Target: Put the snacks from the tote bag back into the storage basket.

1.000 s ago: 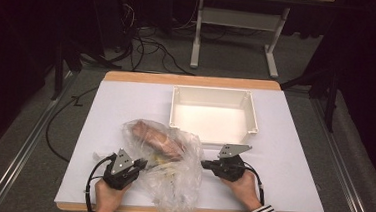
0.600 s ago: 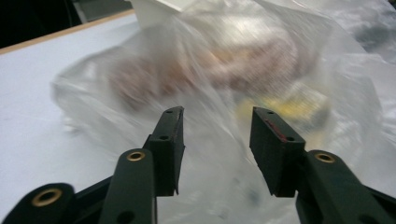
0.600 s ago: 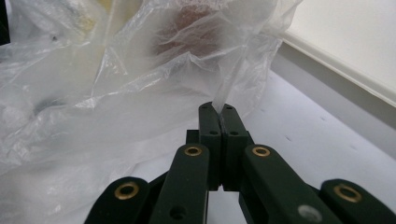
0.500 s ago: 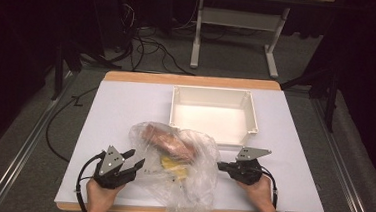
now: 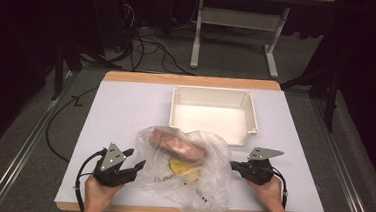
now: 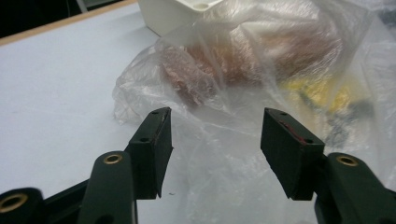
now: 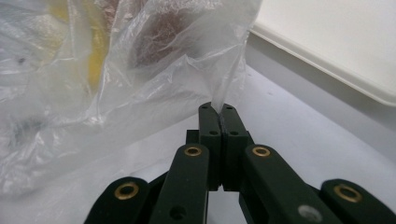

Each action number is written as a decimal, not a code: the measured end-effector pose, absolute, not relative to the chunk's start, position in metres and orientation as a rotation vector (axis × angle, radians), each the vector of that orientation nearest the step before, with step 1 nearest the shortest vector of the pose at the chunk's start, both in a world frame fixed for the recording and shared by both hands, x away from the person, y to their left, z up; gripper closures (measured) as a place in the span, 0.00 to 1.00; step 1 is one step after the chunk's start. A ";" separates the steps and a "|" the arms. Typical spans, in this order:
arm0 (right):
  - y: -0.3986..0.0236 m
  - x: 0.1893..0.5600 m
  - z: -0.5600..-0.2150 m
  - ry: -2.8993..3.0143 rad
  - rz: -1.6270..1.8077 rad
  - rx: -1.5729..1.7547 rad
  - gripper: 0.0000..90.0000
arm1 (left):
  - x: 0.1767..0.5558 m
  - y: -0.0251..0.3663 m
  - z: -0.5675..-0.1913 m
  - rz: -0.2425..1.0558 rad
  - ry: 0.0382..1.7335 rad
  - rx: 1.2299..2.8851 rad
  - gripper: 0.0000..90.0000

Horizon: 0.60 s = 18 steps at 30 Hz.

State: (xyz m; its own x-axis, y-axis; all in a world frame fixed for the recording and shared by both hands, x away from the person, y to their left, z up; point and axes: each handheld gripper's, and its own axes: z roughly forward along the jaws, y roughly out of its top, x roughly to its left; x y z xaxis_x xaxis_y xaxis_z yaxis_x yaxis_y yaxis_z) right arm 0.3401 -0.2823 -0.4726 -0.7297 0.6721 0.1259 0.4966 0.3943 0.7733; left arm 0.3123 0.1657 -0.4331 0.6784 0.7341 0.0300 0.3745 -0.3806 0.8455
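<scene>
While the right gripper point(image 7: 219, 109) is pinching a thin fold of the clear plastic bag point(image 5: 191, 171) with its jaws pressed tight together on the film, the left gripper point(image 6: 215, 135) is standing off with its jaws spread; they have just been opening, film lying loosely under and between them but not pressed by either pad. In the high view the left gripper point(image 5: 139, 165) is sitting at the bag's left side and the right gripper point(image 5: 233, 165) at its right, both near the front edge of the table point(image 5: 126, 106).

The bag is lying across the middle of the front half of the table, its lower end drooping over the front edge, and the white tray point(image 5: 214, 113) is standing just behind it toward the back edge. Inside the film a reddish-brown lump point(image 5: 176, 144) and something yellow point(image 5: 184, 170) are showing; what exactly they are is hard to tell.

The film is looking thin, limp and slippery, so it is likely going to stretch and slide rather than hold shape, and a hard pull could be tearing it. The contents are giving it its weight, sagging wherever the film is lifted. Taking hold at a gathered fold near the rim, one on each side, is looking safer than clamping a single flat layer.
</scene>
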 end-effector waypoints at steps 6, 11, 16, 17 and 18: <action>-0.294 0.341 -0.473 2.393 1.217 1.086 1.00 | 0.324 0.145 -0.455 0.388 0.866 2.043 0.49; -0.301 0.343 -0.475 2.361 1.179 1.142 1.00 | 0.323 0.130 -0.464 0.326 0.847 2.077 0.52; -0.302 0.343 -0.475 2.321 1.123 1.175 1.00 | 0.323 0.126 -0.464 0.376 0.848 2.074 0.52; -0.302 0.343 -0.475 2.321 1.123 1.175 1.00 | 0.323 0.126 -0.464 0.376 0.848 2.074 0.52; -0.303 0.344 -0.477 2.306 1.115 1.186 1.00 | 0.324 0.127 -0.463 0.392 0.860 2.050 0.51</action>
State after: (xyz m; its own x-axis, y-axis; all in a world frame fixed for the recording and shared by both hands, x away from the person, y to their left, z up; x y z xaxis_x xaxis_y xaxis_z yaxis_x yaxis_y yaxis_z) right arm 0.3440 -0.3030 -0.4766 -0.6052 0.7932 0.0674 0.5452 0.3513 0.7611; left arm 0.3240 0.1270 -0.4627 0.7134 0.6998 -0.0370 0.4311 -0.3967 0.8104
